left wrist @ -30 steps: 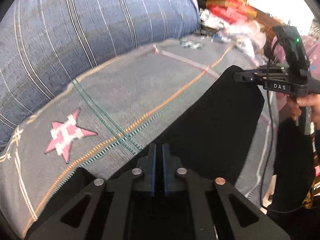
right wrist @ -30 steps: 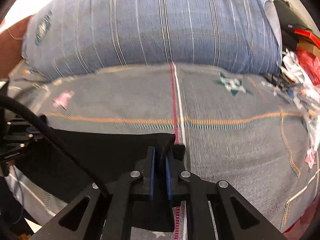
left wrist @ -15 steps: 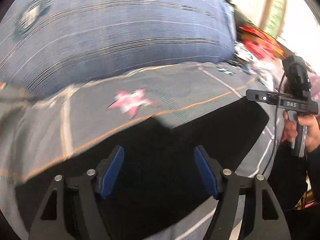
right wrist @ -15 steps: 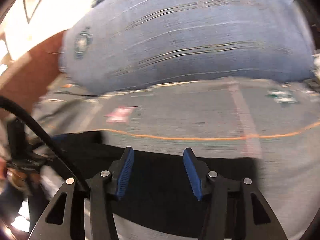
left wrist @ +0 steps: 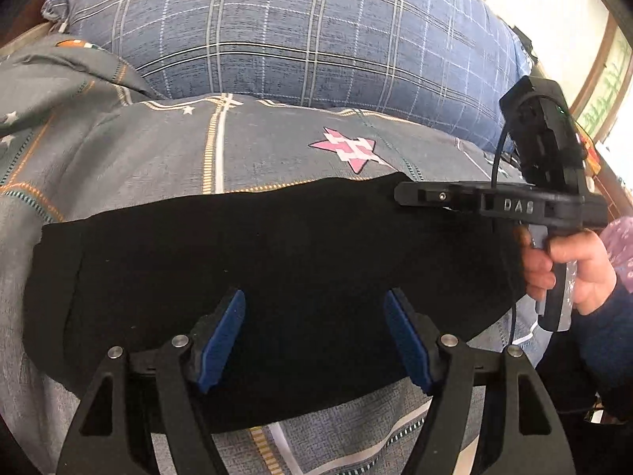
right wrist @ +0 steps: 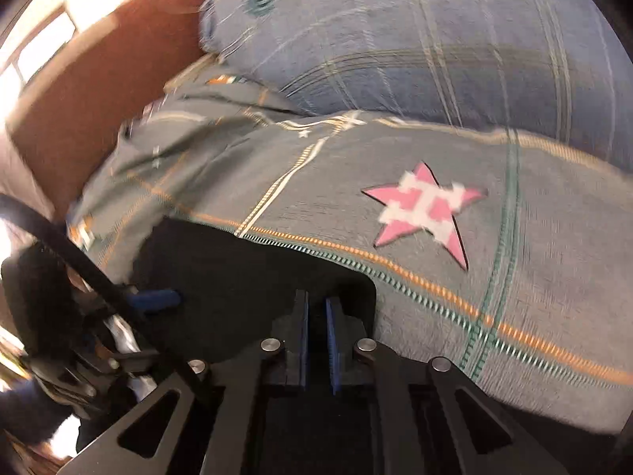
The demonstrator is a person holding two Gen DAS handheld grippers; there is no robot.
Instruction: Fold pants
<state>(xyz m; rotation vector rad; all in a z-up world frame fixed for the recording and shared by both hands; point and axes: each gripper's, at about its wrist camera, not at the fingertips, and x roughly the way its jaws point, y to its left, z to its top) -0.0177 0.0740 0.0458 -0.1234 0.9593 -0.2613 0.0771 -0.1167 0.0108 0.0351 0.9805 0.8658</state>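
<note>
**Fingers: left spread, right nearly closed**

Left gripper (left wrist: pixel 314 336) fingers stand wide apart above the black pants (left wrist: pixel 277 257), gripping nothing. Right gripper (right wrist: pixel 316 334) pads sit nearly together at the pants' (right wrist: pixel 245 273) corner; whether cloth is pinched is unclear. Pants lie flat on the grey bedsheet (left wrist: pixel 277 146).

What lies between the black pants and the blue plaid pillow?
In the left wrist view, only grey bedsheet with a pink star lies between the black pants and the blue plaid pillow.

Grey star-patterned bedsheet (left wrist: pixel 277 150), blue plaid pillow (left wrist: pixel 300 35), brown headboard (right wrist: pixel 99 79), bright window (left wrist: pixel 605 91) at right.
</note>
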